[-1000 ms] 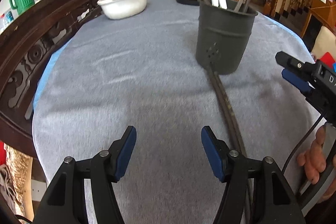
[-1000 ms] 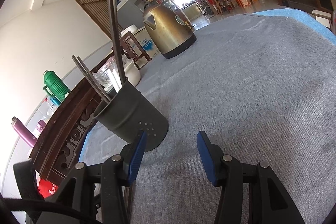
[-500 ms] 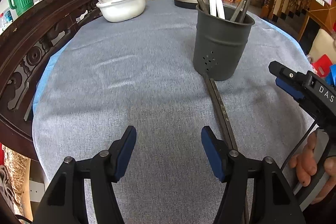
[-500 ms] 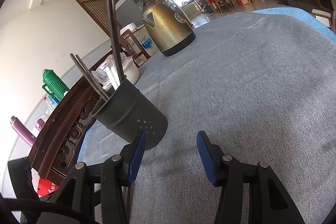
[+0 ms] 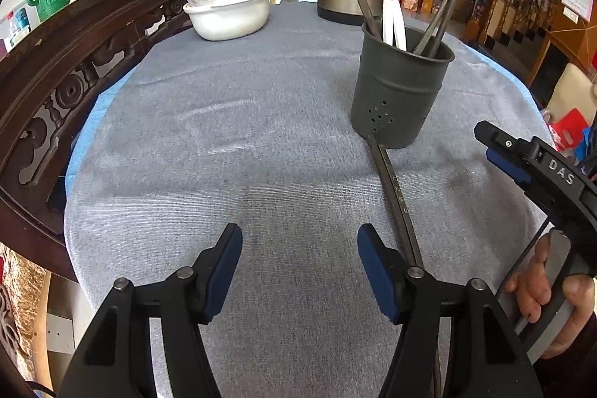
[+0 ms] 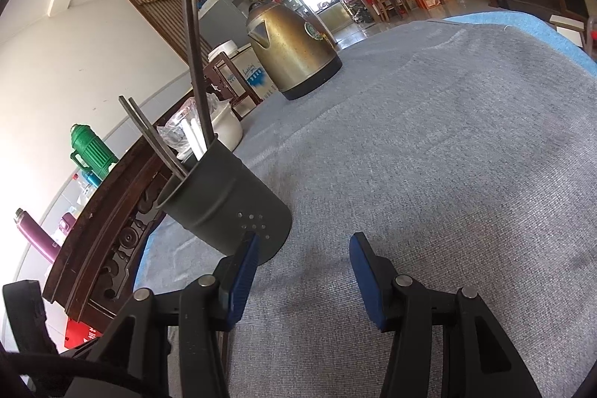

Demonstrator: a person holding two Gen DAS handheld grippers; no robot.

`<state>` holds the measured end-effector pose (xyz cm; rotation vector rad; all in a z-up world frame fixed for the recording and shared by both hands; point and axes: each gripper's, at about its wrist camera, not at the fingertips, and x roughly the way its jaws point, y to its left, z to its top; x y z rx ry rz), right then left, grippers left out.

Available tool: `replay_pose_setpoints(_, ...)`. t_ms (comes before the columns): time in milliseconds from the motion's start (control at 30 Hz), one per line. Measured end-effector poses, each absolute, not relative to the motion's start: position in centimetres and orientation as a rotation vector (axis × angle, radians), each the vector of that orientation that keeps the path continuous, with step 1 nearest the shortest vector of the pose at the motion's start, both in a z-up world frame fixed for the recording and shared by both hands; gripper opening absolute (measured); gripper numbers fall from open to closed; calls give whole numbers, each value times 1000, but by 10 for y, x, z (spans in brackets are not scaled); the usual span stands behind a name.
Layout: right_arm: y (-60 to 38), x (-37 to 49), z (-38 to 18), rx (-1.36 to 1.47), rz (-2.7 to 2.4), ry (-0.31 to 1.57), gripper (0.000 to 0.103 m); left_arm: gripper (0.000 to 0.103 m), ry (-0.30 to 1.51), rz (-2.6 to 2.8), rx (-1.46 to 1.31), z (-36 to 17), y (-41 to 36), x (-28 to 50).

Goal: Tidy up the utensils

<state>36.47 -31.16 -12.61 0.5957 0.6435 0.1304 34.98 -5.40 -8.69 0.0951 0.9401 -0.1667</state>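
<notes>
Both tools hang with jaws apart and nothing between them: the left gripper (image 5: 299, 271) above bare cloth, the right gripper (image 6: 303, 271) just beside the dark utensil holder (image 5: 399, 92). One pair of dark chopsticks (image 5: 393, 200) lies on the grey tablecloth (image 5: 224, 155), its far tip touching the holder's base. A careless lift could knock the holder over. Inside stand four dark chopsticks and two white ones.

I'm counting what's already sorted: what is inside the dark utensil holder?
The dark utensil holder holds dark chopsticks leaning left and right, plus two white handles. Their lower ends are hidden by its wall. One more dark chopstick lies outside on the cloth.
</notes>
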Motion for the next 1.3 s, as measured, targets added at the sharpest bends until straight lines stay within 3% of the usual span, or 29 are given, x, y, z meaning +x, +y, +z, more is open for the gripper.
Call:
replay_pose_setpoints(367, -256, 353, -92, 336, 195, 665, 54, 65, 925, -150, -5, -83, -27, 340)
replay_pose_setpoints(800, -200, 356, -124, 121, 191, 855, 53, 65, 938, -128, -81, -92, -1, 333)
replay_pose_setpoints(1300, -208, 355, -126, 117, 122, 877, 52, 65, 947, -128, -94, -96, 4, 331)
